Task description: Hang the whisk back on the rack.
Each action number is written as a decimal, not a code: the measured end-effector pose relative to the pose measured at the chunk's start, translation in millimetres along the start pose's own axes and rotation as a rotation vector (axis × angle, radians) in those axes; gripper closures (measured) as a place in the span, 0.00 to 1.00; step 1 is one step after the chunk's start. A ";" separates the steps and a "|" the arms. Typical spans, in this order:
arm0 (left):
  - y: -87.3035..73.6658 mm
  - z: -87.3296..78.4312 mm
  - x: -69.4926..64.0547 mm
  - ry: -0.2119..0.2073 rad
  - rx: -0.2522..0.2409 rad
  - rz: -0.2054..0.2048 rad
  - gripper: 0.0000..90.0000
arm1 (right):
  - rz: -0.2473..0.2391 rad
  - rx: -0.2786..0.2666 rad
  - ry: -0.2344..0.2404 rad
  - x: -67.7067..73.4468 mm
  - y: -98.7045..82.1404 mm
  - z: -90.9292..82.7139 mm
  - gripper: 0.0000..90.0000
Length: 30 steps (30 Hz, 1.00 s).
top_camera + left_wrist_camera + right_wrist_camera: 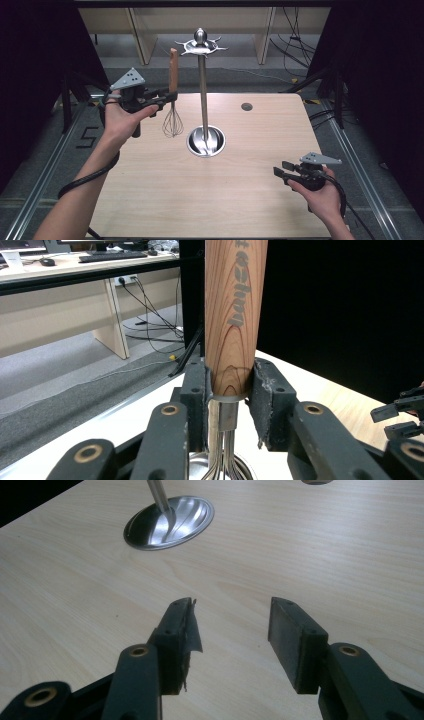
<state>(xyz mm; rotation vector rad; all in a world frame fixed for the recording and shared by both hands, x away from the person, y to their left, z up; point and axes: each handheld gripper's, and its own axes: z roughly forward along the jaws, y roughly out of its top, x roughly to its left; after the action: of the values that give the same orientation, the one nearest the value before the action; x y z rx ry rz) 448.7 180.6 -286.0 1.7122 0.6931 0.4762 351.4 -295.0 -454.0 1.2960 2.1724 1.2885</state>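
A whisk with a wooden handle [173, 70] and wire loops [173, 122] hangs upright above the table's left part. My left gripper [167, 96] is shut on it near the bottom of the handle [231, 330], its pads pressing both sides. Just right of the whisk stands a metal utensil stand [203, 90] with a hooked crown [200, 47] and a round dish base [206, 141]. My right gripper [281, 170] rests low over the table's right front, open, with only bare wood between its pads [287, 635]. The stand's base [170, 515] lies beyond it.
The light wooden table [210, 200] has a round cable hole [246, 106] at the back right. Dark curtains flank both sides, and cables run on the floor behind. Metal rails run along the table's left and right edges.
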 end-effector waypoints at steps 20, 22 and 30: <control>5.7 4.0 3.4 -0.012 0.035 0.003 0.77 | -0.003 -0.001 -0.003 0.0 -0.3 0.5 0.59; 6.3 4.1 3.3 -0.014 0.035 0.004 0.77 | 0.011 -0.008 0.016 0.4 -0.7 2.1 0.59; 7.5 5.9 2.8 -0.025 0.046 0.011 0.77 | -0.008 -0.011 -0.004 -0.3 -1.0 2.7 0.59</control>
<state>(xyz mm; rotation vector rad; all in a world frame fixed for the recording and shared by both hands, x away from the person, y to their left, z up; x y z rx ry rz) 456.0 177.1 -280.3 1.7632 0.6819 0.4487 352.7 -294.0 -456.3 1.2834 2.1632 1.2921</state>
